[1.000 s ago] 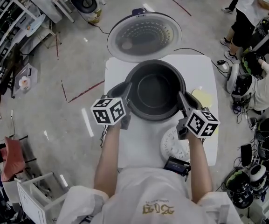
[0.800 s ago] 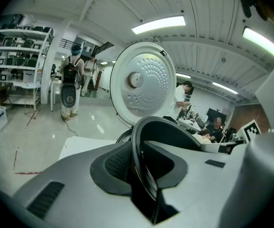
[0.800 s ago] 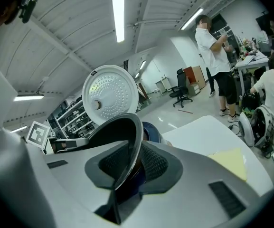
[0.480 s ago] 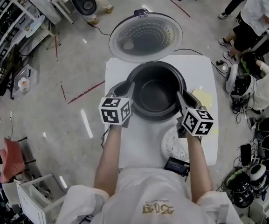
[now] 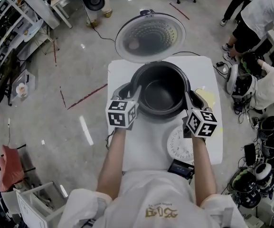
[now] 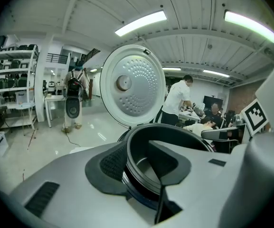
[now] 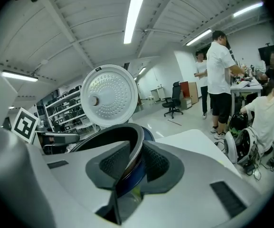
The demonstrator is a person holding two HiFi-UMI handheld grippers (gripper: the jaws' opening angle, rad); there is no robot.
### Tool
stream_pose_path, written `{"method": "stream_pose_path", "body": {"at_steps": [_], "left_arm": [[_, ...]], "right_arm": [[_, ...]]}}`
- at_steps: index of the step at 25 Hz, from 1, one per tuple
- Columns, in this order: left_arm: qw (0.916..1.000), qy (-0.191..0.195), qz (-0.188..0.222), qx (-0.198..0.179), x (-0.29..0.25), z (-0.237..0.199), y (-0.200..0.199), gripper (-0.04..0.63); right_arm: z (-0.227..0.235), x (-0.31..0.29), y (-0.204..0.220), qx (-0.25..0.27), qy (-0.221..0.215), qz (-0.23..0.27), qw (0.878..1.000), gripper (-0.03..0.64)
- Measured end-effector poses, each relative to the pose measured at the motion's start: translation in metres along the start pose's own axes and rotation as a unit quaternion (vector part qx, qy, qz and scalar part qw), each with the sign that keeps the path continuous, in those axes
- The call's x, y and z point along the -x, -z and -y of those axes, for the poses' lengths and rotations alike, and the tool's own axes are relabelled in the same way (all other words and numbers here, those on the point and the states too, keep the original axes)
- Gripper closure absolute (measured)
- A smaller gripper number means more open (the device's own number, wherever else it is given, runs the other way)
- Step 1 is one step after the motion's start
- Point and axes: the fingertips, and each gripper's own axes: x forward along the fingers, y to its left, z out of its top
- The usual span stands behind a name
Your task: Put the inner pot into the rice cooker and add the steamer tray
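The dark inner pot [image 5: 160, 95] sits in the rice cooker [image 5: 122, 90] on the white table [image 5: 141, 144], under the raised round lid [image 5: 150, 36]. My left gripper [image 5: 134, 93] straddles the pot's left rim [image 6: 141, 141]; its jaws have just been opening, and the inner pad stands off the wall. My right gripper [image 5: 189, 98] has just been closing, and its pads pinch the right rim [image 7: 136, 148]. The white perforated steamer tray [image 5: 178, 146] lies on the table near my right forearm.
A yellow cloth [image 5: 207, 98] lies at the table's right edge and a small dark device [image 5: 179, 168] at its front edge. People [image 5: 255, 18] stand and sit to the right beside helmets [image 5: 269, 127]. Shelving [image 5: 4, 27] lines the left.
Both marker cubes have rolled a little and drawn closer to the pot. The left jaws stand wider around the rim than before. The pot has stayed in the cooker.
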Motion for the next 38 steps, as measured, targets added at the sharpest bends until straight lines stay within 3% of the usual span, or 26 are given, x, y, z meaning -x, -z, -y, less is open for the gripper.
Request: {"method": "stream_pose_path", "body": {"at_steps": [10, 19, 31, 38], "left_arm": [[0.9988, 0.044, 0.018, 0.012, 0.053, 0.018, 0.013, 0.442], [0.9916, 0.128, 0.01, 0.019, 0.092, 0.045, 0.042, 0.43], [0.975, 0.216, -0.05, -0.013, 0.104, 0.112, 0.11, 0.454], [0.9652, 0.238, -0.108, -0.007, 0.092, 0.147, 0.164, 0.443]], "right_arm": [[-0.028, 0.044, 0.012, -0.008, 0.025, 0.015, 1.0, 0.538], [-0.054, 0.103, 0.058, -0.025, 0.08, 0.011, 0.996, 0.535], [-0.052, 0.173, 0.137, -0.066, 0.148, -0.015, 0.987, 0.517], [-0.007, 0.212, 0.179, -0.078, 0.192, -0.038, 0.977, 0.509]]}}
